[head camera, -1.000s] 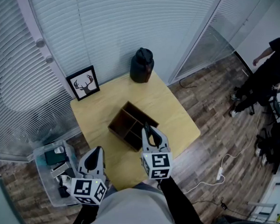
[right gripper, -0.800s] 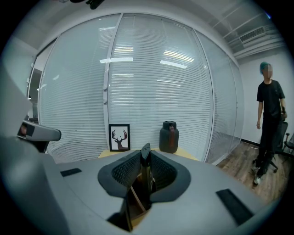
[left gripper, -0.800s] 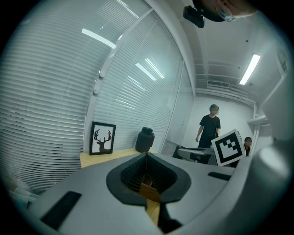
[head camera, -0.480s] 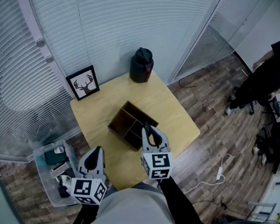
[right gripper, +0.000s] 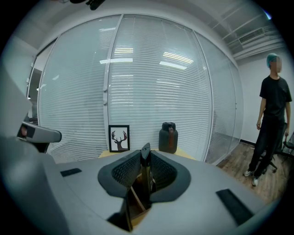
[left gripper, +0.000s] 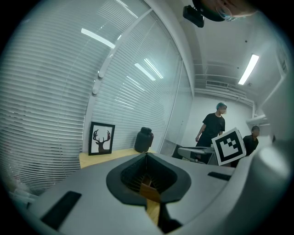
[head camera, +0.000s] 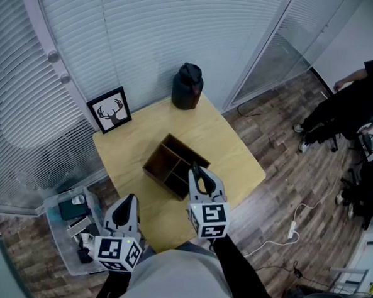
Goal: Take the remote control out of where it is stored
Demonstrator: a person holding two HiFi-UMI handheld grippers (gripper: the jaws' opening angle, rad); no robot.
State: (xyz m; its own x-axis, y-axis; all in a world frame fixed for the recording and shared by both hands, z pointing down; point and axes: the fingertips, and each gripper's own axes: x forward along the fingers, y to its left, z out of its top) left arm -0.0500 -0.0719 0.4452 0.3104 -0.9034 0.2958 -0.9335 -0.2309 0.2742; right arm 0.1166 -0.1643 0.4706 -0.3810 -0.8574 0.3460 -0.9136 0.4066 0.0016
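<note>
We looked steeply down on a square yellow counter [head camera: 230, 148] set against white blinds. An open wooden box [head camera: 162, 157] with dividers sat at its middle. A dark jug [head camera: 187, 87] stood at the far corner, and a framed deer picture [head camera: 109, 109] leaned at the left corner.

The right gripper [head camera: 196, 172] hung over the near side of the box. Its jaws were closed on the remote control [right gripper: 145, 176], a slim dark bar held upright between them. The bar's lower end pointed down at the box's near compartments, and we could not tell whether it was clear of the box.

The left gripper [head camera: 128, 201] was held low by the counter's near left edge, well apart from the box. Its jaws were pressed together with nothing between them.

On the wood floor to the left sat a clear plastic bin [head camera: 58, 232] holding small items. A person in black [head camera: 353, 99] stood at the far right.
</note>
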